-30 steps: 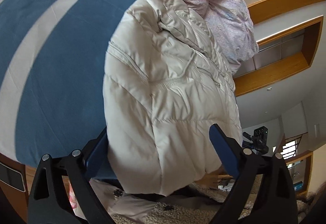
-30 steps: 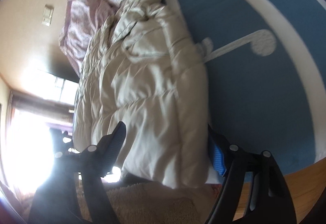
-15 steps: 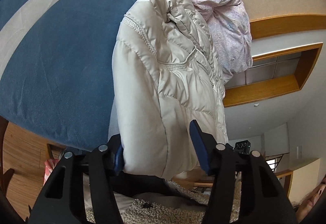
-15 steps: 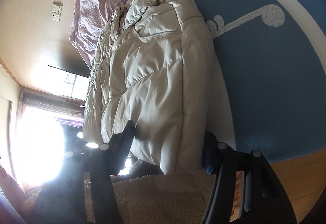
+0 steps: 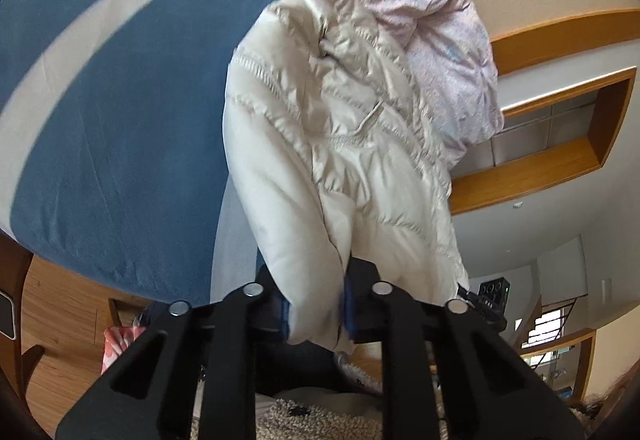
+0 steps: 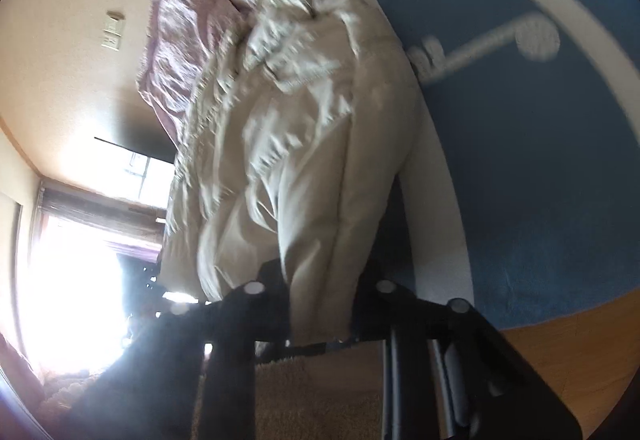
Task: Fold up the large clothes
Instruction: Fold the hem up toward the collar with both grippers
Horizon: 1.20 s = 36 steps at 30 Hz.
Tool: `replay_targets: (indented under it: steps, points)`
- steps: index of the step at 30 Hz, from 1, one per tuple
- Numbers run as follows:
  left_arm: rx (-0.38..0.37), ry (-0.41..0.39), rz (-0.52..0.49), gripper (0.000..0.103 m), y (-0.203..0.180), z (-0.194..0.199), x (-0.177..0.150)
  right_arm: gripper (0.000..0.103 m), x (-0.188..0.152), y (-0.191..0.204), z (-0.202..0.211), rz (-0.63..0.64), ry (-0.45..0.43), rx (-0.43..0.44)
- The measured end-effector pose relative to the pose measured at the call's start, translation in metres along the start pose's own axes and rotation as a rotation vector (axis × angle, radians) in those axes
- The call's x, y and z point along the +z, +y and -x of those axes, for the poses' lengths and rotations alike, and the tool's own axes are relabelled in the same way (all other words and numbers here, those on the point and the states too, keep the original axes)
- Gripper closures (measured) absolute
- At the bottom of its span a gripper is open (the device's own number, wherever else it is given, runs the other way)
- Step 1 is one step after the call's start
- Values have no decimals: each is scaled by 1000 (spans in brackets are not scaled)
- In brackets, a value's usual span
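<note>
We hold the cream puffer jacket (image 5: 340,160) by its near hem: left gripper (image 5: 316,314) and right gripper (image 6: 320,304) fingers clamp it, ready for folding over the bed (image 5: 100,100).

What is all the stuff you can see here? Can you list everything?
puffy jacket: one, cream, lying on the bed, near hem pinched by both grippers
bed cover: one, blue with pale stripes, under the jacket
quilt: one, pink, bunched at the far end by the wall
wall switch: one, pale, on the beige wall
wooden floor: brown, beside the bed
left gripper: black, blue pads, jaws shut on the jacket
right gripper: black, jaws shut on the jacket
</note>
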<state>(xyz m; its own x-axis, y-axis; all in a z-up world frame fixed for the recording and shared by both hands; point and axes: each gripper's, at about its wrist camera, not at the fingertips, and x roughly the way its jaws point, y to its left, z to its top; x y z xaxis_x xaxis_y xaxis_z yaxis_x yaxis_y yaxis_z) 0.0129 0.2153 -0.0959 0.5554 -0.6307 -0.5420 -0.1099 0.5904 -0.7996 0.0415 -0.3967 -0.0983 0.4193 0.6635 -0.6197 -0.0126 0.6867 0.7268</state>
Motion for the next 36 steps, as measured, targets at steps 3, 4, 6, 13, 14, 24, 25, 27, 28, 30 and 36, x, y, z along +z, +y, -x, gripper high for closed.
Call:
replay_targets:
  steps: [3,4,6,13,14,24,25,27,28,30,36]
  points:
    - [-14,-50,-10,88,-7,10,8,87,5,17,9,47,-69,-6]
    - [-21,-65,-4,89,-10,12,11,87,7,23,12,58,-92,-8]
    - [-35,-93,-16,89,-17,17,20,87,11,32,18,75,-131,-12]
    - [-112,-204,-57,89,-46,33,53,88,36,68,38,116,-310,11]
    - [-118,-220,-66,89,-51,34,59,88,42,74,40,125,-338,16]
    - [-151,-304,-94,89,-77,36,102,88,87,114,42,170,-483,23]
    - [-152,-310,-95,89,-79,36,106,88,90,116,42,170,-492,27]
    - [-154,-321,-93,89,-82,34,112,87,99,121,40,176,-510,22]
    - [-157,-327,-93,89,-83,33,117,87,102,124,39,182,-518,18]
    - [-157,-334,-90,89,-85,32,125,87,112,130,38,190,-528,19]
    - [-112,-359,-106,89,-106,18,172,87,160,162,30,229,-570,-11]
